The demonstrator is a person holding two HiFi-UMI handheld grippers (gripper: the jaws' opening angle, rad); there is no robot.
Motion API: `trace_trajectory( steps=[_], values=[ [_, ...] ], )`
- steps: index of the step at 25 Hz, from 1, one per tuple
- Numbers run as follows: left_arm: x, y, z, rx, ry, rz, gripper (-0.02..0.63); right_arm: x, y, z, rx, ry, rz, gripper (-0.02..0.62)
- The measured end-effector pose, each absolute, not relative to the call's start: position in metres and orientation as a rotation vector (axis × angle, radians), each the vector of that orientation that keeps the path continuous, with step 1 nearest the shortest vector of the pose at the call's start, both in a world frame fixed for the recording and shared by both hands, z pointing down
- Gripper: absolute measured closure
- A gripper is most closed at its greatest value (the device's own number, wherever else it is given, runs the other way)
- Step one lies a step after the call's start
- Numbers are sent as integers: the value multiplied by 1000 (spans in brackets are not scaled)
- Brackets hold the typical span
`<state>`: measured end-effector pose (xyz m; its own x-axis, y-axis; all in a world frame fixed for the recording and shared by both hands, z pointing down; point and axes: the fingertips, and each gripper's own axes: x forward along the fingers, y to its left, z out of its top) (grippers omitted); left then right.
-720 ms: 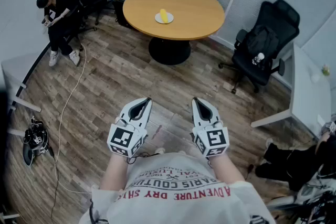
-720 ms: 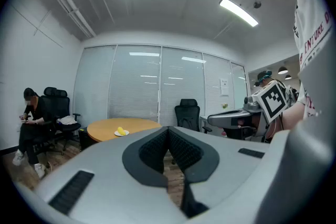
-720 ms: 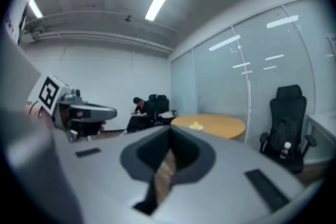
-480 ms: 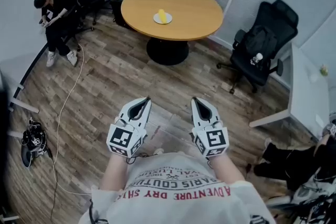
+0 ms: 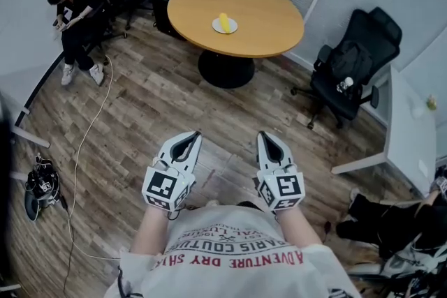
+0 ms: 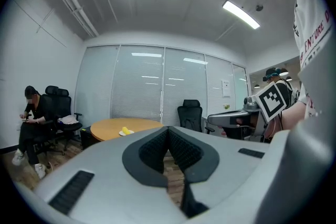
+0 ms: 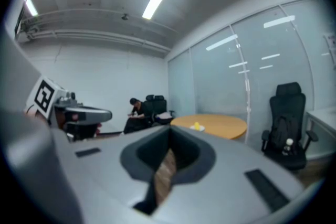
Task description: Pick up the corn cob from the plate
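Both claws, left and right, are pressed together on nothing, level before the wearer's chest. The corn cob lies on its plate on the round table, well apart from them (too small for detail).

A seated person bends forward near a round wooden tabletop; a black office chair stands opposite, a white cable crossing the plank floor
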<state>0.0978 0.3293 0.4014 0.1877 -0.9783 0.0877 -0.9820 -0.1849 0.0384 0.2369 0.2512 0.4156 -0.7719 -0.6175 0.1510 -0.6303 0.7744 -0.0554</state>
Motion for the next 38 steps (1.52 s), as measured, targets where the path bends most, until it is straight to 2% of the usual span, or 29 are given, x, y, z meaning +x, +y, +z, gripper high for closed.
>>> trace_trajectory(
  steps=[14, 22, 29, 38],
  values=[
    [42, 290, 426, 2196, -2054, 71, 574, 172, 194, 441, 808, -2875, 247, 566],
    [6, 193, 418, 2127, -2144, 82, 574, 127, 90, 440, 683, -2918, 261, 566],
    [2, 100, 411, 2151, -2181, 88, 574, 120, 0, 442, 644, -2928, 245, 566],
    [-7, 12, 422, 2220, -2038, 50, 574, 101, -85, 449, 751, -2866, 260, 566]
  ],
)
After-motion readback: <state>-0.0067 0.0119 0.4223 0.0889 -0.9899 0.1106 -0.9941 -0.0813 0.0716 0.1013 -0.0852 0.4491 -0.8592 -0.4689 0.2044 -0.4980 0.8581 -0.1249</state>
